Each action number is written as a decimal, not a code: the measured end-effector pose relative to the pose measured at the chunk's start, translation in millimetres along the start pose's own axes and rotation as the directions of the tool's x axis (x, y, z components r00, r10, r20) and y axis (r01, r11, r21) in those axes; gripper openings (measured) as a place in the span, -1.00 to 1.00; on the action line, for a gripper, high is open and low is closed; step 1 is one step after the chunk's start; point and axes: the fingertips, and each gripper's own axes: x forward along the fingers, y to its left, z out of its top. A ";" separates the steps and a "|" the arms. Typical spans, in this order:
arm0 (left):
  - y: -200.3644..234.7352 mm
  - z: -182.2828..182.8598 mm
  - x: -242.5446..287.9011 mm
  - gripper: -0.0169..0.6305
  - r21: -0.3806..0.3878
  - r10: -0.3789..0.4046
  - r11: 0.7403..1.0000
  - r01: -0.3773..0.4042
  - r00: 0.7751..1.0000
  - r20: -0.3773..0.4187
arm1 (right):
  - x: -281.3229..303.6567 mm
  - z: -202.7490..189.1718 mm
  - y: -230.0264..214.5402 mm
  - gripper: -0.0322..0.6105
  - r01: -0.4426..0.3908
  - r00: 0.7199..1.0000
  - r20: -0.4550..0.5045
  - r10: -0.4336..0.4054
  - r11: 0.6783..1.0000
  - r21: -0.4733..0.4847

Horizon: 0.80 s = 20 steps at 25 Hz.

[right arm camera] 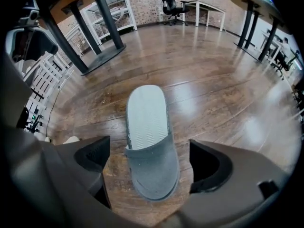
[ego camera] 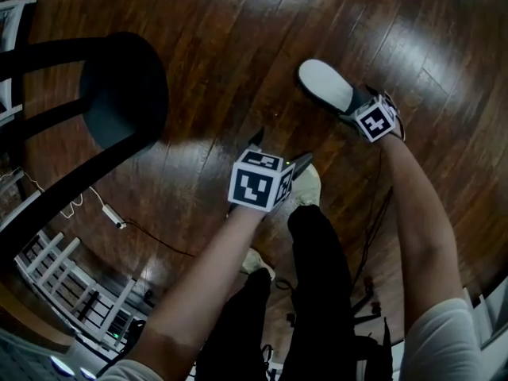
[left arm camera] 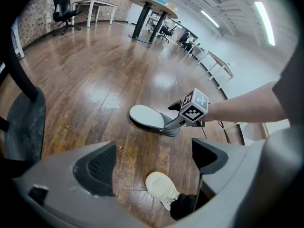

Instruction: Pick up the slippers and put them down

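Grey slipper (right arm camera: 145,113) flat on wood floor (right arm camera: 213,80), toe end between right gripper (right arm camera: 149,163) jaws, parted, apparently for grasping. Left gripper (left arm camera: 154,158) agape, empty, held clear.

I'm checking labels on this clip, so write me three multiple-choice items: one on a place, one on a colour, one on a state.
1. Where does the slipper lie? A on the wooden floor; B on a table; C on a chair seat.
2. What colour is the slipper's upper? A red; B grey; C yellow.
3. How does the right gripper hold its jaws? A shut on the slipper; B shut on nothing; C apart, flanking the slipper.
Answers: 1 A, wooden floor shows all round it; 2 B, the upper is grey; 3 C, floor shows between each jaw and the slipper.
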 end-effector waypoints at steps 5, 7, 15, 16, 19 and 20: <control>-18.1 0.7 -27.7 0.59 0.000 -0.007 1.000 0.007 1.000 0.004 | -39.6 5.1 23.6 0.79 -0.052 0.999 0.006 0.052 0.998 -0.041; -23.1 5.5 -39.3 0.59 -0.004 -0.007 1.000 0.007 1.000 0.014 | -59.1 10.7 26.7 0.71 -0.056 0.998 0.021 0.056 0.998 -0.021; -89.9 -6.6 -182.1 0.59 -0.014 -0.019 1.000 0.020 0.999 0.031 | -247.7 44.7 136.4 0.71 -0.319 0.921 0.323 0.216 0.896 0.310; -99.4 -6.4 -209.8 0.59 -0.014 -0.019 1.000 0.019 0.999 0.043 | -284.2 60.5 149.8 0.72 -0.374 0.889 0.397 0.230 0.865 0.336; -125.4 -6.1 -300.4 0.59 -0.035 0.000 0.999 0.004 0.995 0.098 | -404.5 115.4 181.5 0.72 -0.450 0.803 0.543 0.246 0.848 0.281; -135.1 -10.7 -335.2 0.59 -0.052 0.009 0.999 -0.003 0.993 0.117 | -444.9 127.3 198.0 0.72 -0.469 0.782 0.561 0.272 0.849 0.242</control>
